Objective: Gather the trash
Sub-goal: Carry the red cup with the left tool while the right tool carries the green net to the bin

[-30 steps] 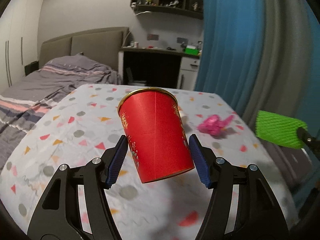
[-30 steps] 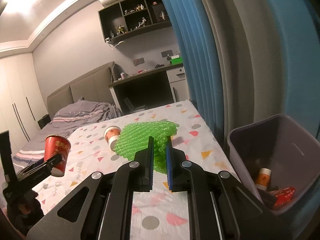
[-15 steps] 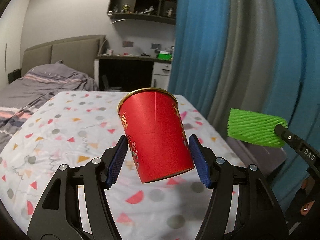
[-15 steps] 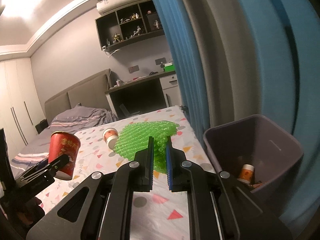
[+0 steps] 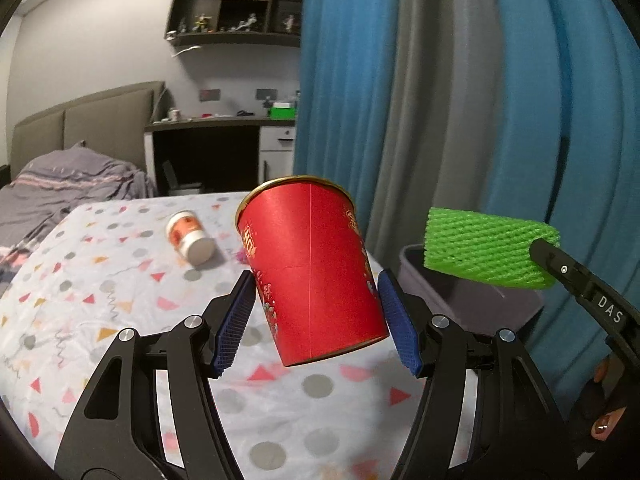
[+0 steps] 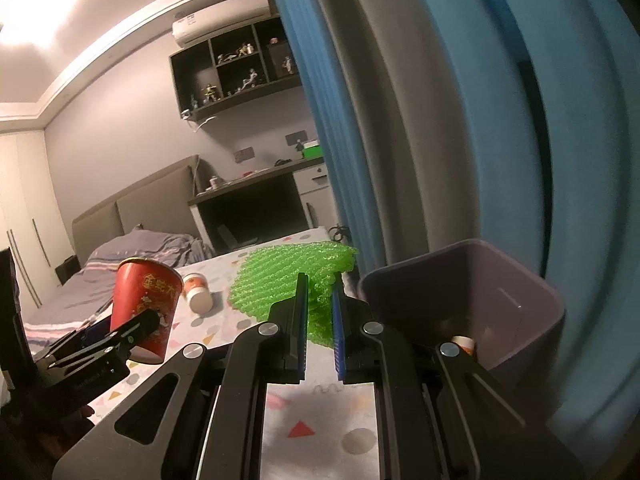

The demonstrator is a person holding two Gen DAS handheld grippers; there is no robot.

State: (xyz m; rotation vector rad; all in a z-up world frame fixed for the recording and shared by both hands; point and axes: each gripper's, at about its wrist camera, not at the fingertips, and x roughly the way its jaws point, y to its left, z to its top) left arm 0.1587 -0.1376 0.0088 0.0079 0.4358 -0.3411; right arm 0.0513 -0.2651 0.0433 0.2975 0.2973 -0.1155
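Red paper cup (image 5: 316,268), held off the patterned tablecloth (image 5: 100,320) and tilted, its gold-rimmed mouth leaning up and to the far left. The left gripper (image 5: 316,312) pinches the cup by its lower wall, one blue pad on each side, probably so that the open mouth stays clear for tipping out. To the right, the right gripper (image 6: 320,320) has its jaws pressed nearly together on a sheet of green foam netting (image 6: 288,276), which is so thin that a near-closed pinch holds it. Both pieces hang near the grey waste bin (image 6: 532,300) standing at the table's right edge against the blue curtain (image 5: 460,80), the likely drop point; a small bottle already lies inside. A small white-capped bottle (image 5: 188,236) lies on its side at the far left of the table, not yet collected.
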